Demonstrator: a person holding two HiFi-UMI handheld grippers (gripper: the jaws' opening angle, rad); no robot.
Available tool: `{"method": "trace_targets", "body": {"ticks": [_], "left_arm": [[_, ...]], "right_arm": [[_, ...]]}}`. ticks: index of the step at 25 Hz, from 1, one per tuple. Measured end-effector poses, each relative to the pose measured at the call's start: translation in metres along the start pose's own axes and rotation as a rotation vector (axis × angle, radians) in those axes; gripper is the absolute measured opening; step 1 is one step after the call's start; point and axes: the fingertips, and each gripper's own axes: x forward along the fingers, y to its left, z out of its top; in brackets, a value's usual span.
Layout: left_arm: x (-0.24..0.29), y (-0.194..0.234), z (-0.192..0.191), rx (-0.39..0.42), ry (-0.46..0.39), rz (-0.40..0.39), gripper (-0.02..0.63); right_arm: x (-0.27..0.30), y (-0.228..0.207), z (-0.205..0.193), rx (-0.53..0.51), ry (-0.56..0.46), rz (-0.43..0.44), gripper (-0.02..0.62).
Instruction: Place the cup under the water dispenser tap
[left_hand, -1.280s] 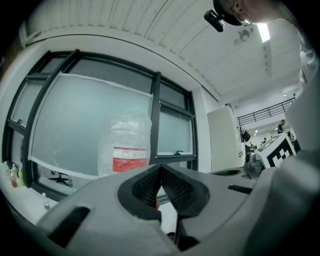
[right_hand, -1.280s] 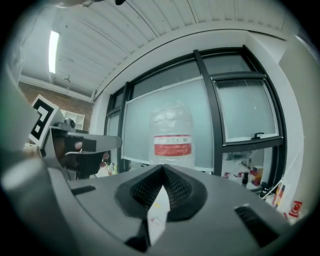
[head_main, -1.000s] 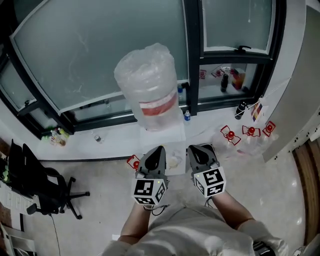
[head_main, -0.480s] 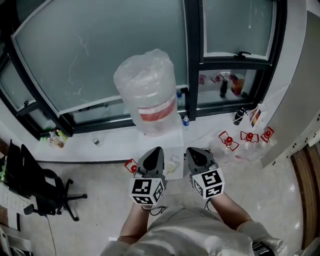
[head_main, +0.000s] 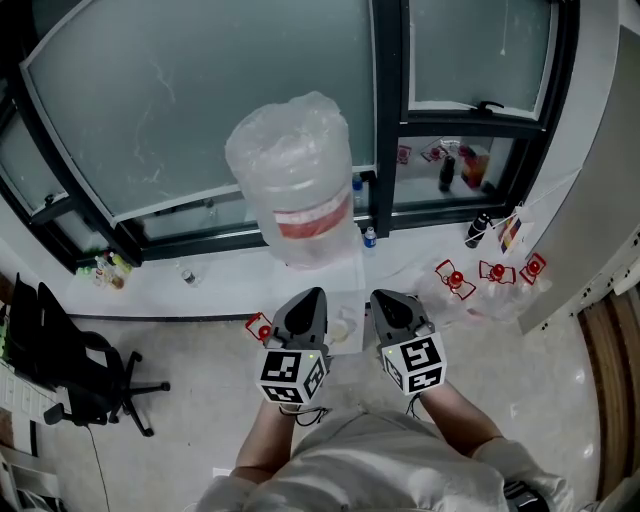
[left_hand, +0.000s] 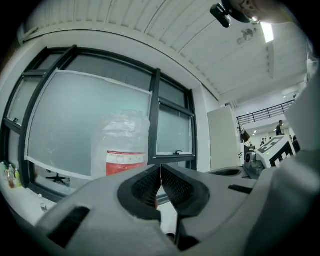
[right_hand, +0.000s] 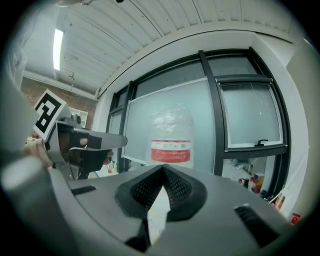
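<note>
The water dispenser (head_main: 340, 285) is white and carries a big upturned bottle (head_main: 292, 180) wrapped in clear plastic, with a red label. That bottle (left_hand: 122, 145) stands straight ahead in the left gripper view, and the bottle (right_hand: 171, 135) shows the same way in the right gripper view. My left gripper (head_main: 306, 303) and right gripper (head_main: 386, 303) hover side by side just in front of the dispenser, both level. The left gripper (left_hand: 160, 171) is shut with nothing in it, and so is the right gripper (right_hand: 163, 171). A pale small object (head_main: 346, 325) lies between them; I cannot tell whether it is the cup.
Behind the dispenser runs a dark-framed frosted window (head_main: 200, 110) over a low ledge with small bottles (head_main: 448, 168). Clear bottles with red caps (head_main: 497, 272) lie on the floor at the right. An office chair (head_main: 70, 375) stands at the left. A red part (head_main: 262, 328) shows beside the left gripper.
Nothing has changed beyond a slight drift of the head view; both grippers stay shut in the same place before the dispenser.
</note>
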Motion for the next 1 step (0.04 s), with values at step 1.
{"method": "trace_targets", "body": {"ticks": [1], "left_arm": [[0.0015,0.0001,0.0006,0.003,0.0,-0.002,0.02]], "right_arm": [[0.0009,-0.0006,0.0008,-0.009,-0.002,-0.002,0.028]]}}
